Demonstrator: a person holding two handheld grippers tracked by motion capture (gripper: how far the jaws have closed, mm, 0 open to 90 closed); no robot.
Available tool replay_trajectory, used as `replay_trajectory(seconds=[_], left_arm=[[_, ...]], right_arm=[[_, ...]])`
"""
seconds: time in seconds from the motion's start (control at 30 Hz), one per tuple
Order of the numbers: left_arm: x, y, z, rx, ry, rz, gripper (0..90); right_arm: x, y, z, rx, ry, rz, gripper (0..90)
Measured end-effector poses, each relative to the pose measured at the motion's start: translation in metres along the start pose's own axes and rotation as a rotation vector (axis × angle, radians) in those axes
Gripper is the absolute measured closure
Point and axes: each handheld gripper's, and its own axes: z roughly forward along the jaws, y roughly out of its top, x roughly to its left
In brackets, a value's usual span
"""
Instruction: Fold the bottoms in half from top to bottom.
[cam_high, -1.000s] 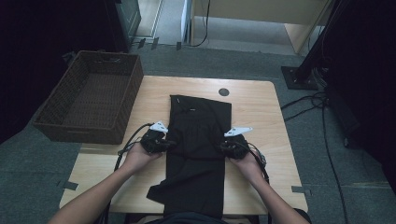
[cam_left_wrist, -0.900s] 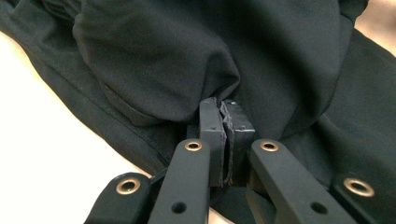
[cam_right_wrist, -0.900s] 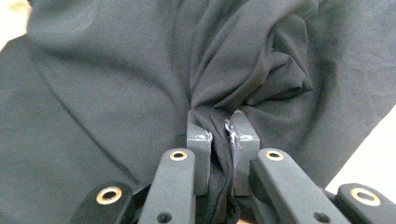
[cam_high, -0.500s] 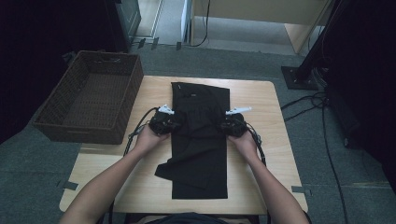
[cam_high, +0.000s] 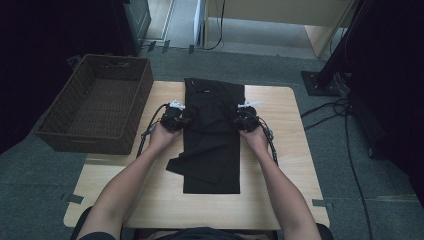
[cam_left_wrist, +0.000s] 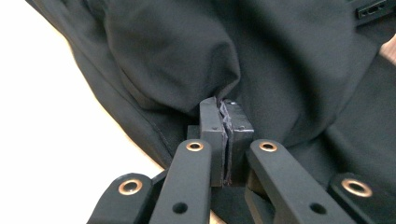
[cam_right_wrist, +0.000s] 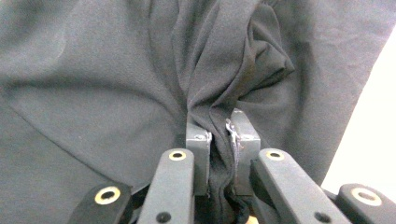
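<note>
Black garment (cam_high: 212, 135) lengthwise on table, far end folded over, both side edges pinched, wrinkled.

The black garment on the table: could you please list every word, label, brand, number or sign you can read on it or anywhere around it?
No readable text anywhere.
Garment: a small tag near its far end is too small to read in the high view; in the left gripper view a dark tab shows no legible marks.
Basket, table, grippers: no lettering visible.

Wooden table (cam_high: 280, 200) on grey carpet (cam_high: 35, 200) — dim room.
</note>
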Motion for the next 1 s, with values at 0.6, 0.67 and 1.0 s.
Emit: replay_trajectory(seconds=[0.6,0.67,1.0], left_arm=[[-0.032,-0.011,-0.074,-0.036,-0.107,-0.019,64.8],[-0.028,-0.007,-0.072,-0.043,-0.097,-0.025,65.3],[-0.001,0.022,-0.022,0.031,-0.067,-0.014,58.6]], right_arm=[[0.020,-0.030,-0.090,-0.121,0.100,-0.036,58.9],[0.019,-0.027,-0.099,-0.148,0.095,-0.038,56.9],[0.011,0.009,-0.047,-0.130,0.059,-0.011,45.5]])
